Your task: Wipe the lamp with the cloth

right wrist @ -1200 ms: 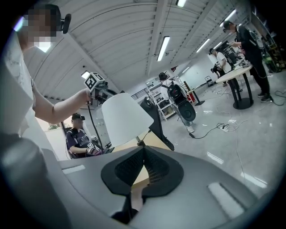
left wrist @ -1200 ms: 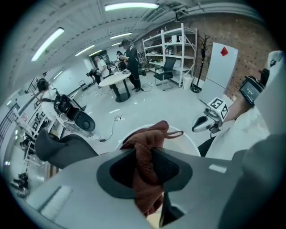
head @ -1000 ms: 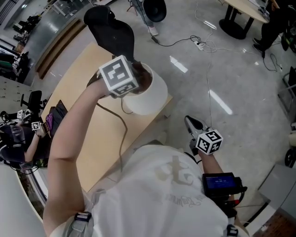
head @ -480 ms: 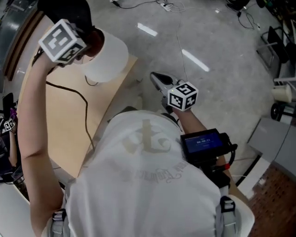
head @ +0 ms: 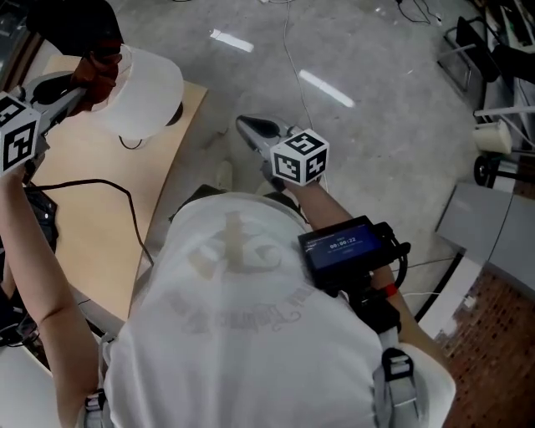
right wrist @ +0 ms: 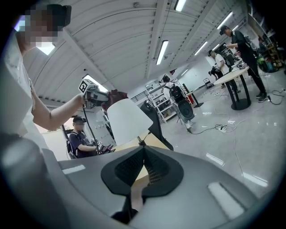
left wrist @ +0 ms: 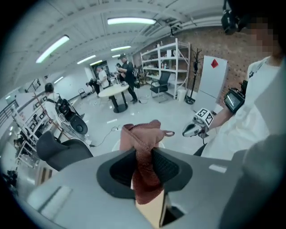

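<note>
the left gripper's (head: pixel 73 92) jaws pinch the cloth (head: pixel 102 71) by the lamp (head: pixel 149 90) on the table (head: pixel 100 234), black chair (head: pixel 71 21) just behind, while the right gripper's (head: pixel 251 131) jaws sit pressed together.

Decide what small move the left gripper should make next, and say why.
Probably draw the left gripper down the side of the white lampshade. Its fingers pinch the reddish cloth, which sits at the shade's top edge, so a downward stroke would wipe the side below.
</note>
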`<state>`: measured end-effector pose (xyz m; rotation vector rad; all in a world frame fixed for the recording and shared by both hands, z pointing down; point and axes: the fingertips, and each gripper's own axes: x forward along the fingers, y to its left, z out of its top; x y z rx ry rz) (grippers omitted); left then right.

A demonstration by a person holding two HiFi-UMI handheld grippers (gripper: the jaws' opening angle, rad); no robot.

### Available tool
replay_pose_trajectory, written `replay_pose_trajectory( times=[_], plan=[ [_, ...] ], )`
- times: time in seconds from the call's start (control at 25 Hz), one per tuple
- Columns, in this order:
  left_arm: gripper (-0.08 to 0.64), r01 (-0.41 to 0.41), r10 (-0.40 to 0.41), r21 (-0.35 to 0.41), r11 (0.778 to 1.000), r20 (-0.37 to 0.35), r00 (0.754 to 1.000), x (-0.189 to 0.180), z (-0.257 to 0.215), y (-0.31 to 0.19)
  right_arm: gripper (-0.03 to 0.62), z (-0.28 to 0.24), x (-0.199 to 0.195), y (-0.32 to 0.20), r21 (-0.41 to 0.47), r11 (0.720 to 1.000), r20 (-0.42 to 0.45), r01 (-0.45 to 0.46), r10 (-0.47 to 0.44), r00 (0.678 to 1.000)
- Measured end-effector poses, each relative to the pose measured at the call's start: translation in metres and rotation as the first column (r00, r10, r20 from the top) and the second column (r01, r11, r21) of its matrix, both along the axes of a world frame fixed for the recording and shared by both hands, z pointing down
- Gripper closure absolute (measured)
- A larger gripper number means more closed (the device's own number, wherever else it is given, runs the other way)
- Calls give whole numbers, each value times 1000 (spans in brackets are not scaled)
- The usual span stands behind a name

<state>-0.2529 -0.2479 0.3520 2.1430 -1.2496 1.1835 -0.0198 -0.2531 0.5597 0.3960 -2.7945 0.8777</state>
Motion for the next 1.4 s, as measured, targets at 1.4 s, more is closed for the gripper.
replay_pose_trajectory(
  times=[1.4],
  plan=[
    [453, 660, -435, 502, 559, -500, 749, -71, 40, 140, 578, -44, -45, 54, 123, 991, -38, 56, -52, 998]
  ],
)
